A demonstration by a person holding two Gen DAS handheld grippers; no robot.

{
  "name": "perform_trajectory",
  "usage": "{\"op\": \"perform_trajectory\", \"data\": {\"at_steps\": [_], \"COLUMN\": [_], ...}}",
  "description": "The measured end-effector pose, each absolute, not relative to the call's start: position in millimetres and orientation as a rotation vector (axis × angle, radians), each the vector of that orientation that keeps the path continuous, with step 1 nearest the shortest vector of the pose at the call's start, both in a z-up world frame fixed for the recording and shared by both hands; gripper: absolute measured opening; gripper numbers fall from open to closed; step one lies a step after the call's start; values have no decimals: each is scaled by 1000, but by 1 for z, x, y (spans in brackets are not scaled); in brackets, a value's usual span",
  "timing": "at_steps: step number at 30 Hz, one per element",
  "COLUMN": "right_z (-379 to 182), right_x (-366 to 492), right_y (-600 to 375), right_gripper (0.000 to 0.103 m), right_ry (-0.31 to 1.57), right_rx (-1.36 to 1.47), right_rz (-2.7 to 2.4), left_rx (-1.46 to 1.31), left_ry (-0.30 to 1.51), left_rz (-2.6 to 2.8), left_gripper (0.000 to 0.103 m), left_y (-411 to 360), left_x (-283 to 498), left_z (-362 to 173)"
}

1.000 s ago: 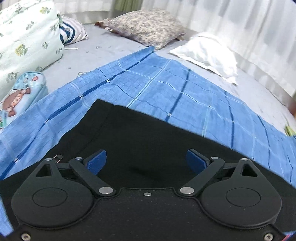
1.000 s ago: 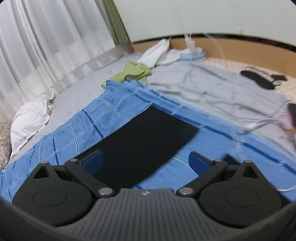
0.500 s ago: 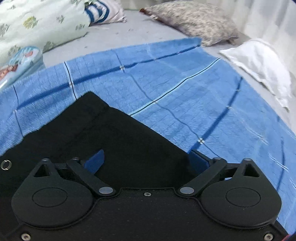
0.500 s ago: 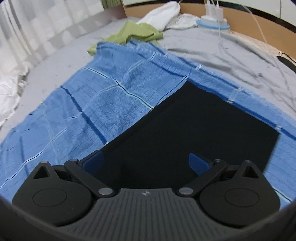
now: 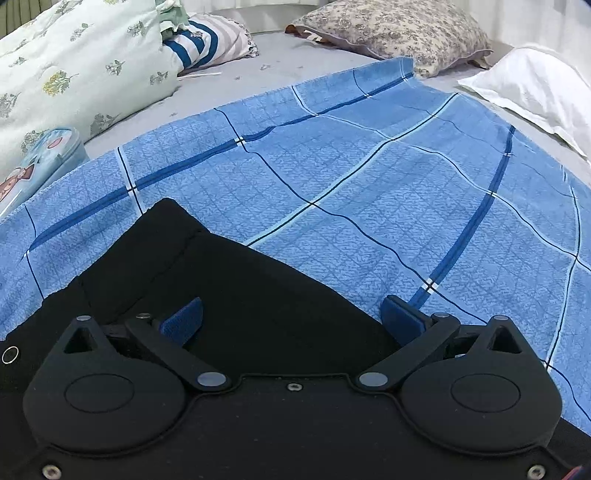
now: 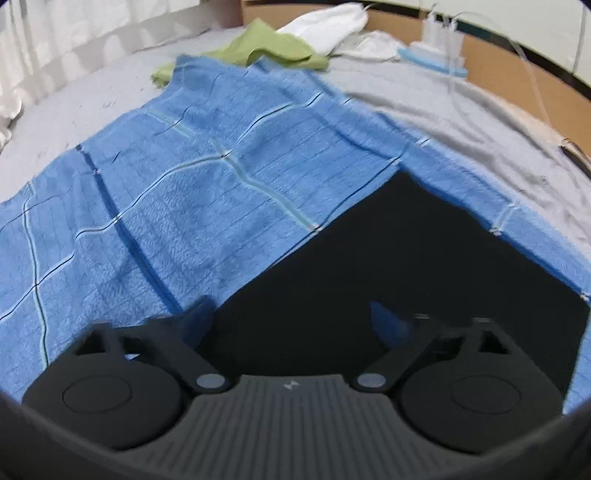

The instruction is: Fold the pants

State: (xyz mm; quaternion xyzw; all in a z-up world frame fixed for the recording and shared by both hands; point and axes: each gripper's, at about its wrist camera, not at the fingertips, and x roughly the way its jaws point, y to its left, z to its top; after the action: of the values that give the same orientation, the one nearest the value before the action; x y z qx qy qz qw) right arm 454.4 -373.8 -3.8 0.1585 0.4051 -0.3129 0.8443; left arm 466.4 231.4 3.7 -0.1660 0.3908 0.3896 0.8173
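Black pants (image 5: 258, 295) lie flat on a blue checked blanket (image 5: 369, 166), with the waistband corner toward the upper left of the left wrist view. My left gripper (image 5: 291, 314) hangs low over them, open wide; its left pad is above the cloth and its right pad sits at the pants' far edge. In the right wrist view the pants' leg end (image 6: 424, 258) spreads to the right. My right gripper (image 6: 291, 314) is low over the leg's long edge, its jaws closing with the cloth edge between them and the pads not touching it.
A floral quilt (image 5: 74, 74), a striped cloth (image 5: 207, 44), a cartoon case (image 5: 40, 158), a patterned pillow (image 5: 399, 29) and a white pillow (image 5: 528, 85) ring the blanket. A green cloth (image 6: 266, 48), a white cloth (image 6: 325, 22) and chargers with cables (image 6: 439, 48) lie beyond.
Both grippers have come down and forward, close over the pants. The left jaws have spread a little wider. The right jaws have narrowed over the leg's edge.
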Motion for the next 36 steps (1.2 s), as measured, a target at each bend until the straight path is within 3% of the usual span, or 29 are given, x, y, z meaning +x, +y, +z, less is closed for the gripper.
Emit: {"op": "perform_trajectory", "data": {"at_steps": [2, 3, 6, 7, 8, 17, 20, 21, 22, 23, 24, 25, 36], "right_z": [2, 5, 8, 10, 13, 47, 53, 55, 55, 53, 50, 48, 17], "right_x": [447, 443, 426, 421, 416, 354, 349, 348, 351, 356, 361, 366, 455], "right_y": [-374, -375, -390, -392, -394, -432, -447, -449, -450, -451, -450, -449, -404], "right_gripper": [44, 6, 1, 2, 2, 2, 6, 16, 46, 59, 81, 88, 101], "right_ry": [835, 834, 826, 820, 814, 762, 784, 785, 800, 820, 835, 846, 967], "right_rx": [332, 332, 418, 420, 415, 468, 591, 628, 644, 658, 678, 700, 644], "right_rz": [-658, -679, -653, -655, -664, -658, -596, -577, -563, -529, -489, -460, -550], "left_rx": [-342, -335, -288, -273, -268, -351, -411, -419, -425, -429, -427, -426, -465], "left_ry": [824, 802, 750, 742, 741, 699, 739, 743, 745, 747, 757, 770, 810], "left_rz": [815, 811, 777, 765, 748, 640, 605, 615, 626, 639, 654, 668, 648], "left_gripper": [97, 91, 45, 19, 2, 3, 4, 4, 3, 2, 2, 1, 3], "left_y": [231, 229, 218, 215, 214, 223, 231, 233, 234, 235, 237, 240, 267], "left_x": [462, 457, 443, 439, 436, 397, 397, 396, 395, 394, 393, 392, 394], "left_z": [4, 5, 9, 12, 15, 48, 50, 50, 50, 49, 47, 44, 24]}}
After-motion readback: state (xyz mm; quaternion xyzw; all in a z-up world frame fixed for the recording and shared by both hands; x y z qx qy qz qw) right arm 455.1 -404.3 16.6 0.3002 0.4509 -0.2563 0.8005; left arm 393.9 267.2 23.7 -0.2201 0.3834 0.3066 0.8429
